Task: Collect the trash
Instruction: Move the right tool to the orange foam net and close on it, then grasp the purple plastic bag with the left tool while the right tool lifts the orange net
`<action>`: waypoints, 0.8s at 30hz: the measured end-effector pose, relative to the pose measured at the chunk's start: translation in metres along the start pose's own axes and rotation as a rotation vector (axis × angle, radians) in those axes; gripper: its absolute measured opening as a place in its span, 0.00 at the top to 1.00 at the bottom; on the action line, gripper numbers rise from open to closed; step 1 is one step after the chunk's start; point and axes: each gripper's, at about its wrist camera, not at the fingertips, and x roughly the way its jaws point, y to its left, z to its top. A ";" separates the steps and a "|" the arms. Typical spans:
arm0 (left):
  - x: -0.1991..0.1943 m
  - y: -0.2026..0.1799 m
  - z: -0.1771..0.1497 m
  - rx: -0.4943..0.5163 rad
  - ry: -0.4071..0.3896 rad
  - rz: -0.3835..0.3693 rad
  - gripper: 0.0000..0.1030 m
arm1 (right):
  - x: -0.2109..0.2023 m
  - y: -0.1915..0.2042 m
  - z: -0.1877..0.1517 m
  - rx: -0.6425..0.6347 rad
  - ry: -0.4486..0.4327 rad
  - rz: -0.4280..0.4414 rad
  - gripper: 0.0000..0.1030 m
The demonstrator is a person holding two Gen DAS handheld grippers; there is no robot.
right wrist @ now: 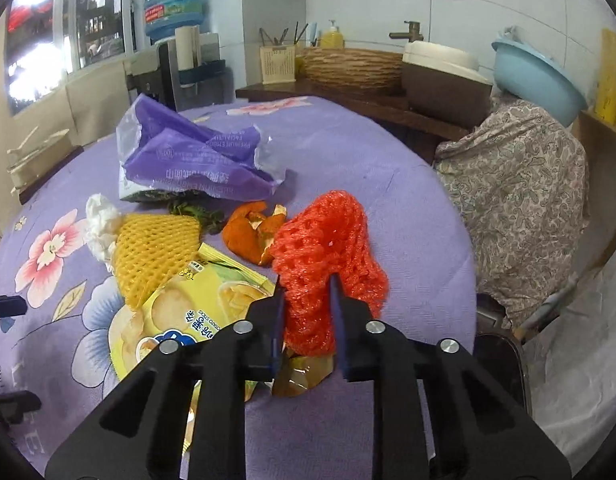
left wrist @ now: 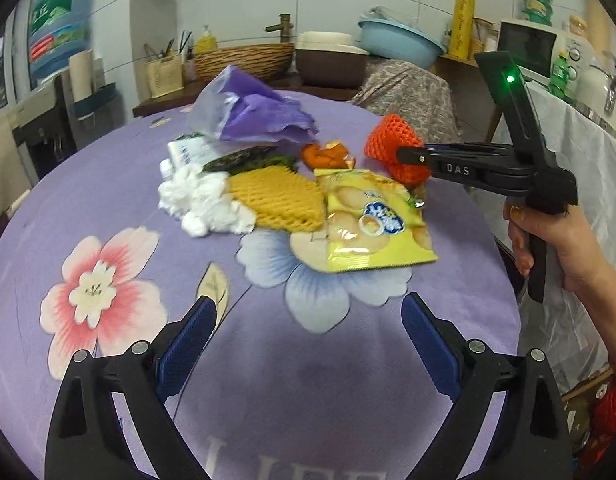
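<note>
A pile of trash lies on the round purple flowered tablecloth (left wrist: 268, 380). My right gripper (right wrist: 308, 292) is shut on a red foam fruit net (right wrist: 328, 248) and holds it just above the table; it also shows in the left wrist view (left wrist: 392, 140). My left gripper (left wrist: 308, 320) is open and empty, low over the cloth in front of the pile. Nearest it lie a yellow chip bag (left wrist: 372, 224), a yellow foam net (left wrist: 276, 200) and white crumpled tissue (left wrist: 200, 200). Behind are orange peel (left wrist: 324, 154) and a purple plastic wrapper (left wrist: 252, 108).
A cloth-covered chair (right wrist: 520, 208) stands at the table's far right. A white plastic sheet (right wrist: 580, 368) hangs at the right edge. A counter behind holds a wicker basket (right wrist: 348, 64), a brown pot (right wrist: 444, 76) and a blue basin (right wrist: 536, 76).
</note>
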 end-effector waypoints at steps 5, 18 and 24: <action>0.005 0.009 0.034 0.019 -0.070 0.048 0.10 | -0.030 -0.002 0.001 -0.018 -0.078 -0.007 0.85; 0.050 0.052 0.147 0.071 -0.121 0.234 0.21 | -0.067 0.007 -0.018 -0.048 -0.086 0.078 0.85; 0.073 0.052 0.160 0.150 -0.101 0.246 0.32 | -0.071 -0.003 -0.021 -0.013 -0.075 0.105 0.85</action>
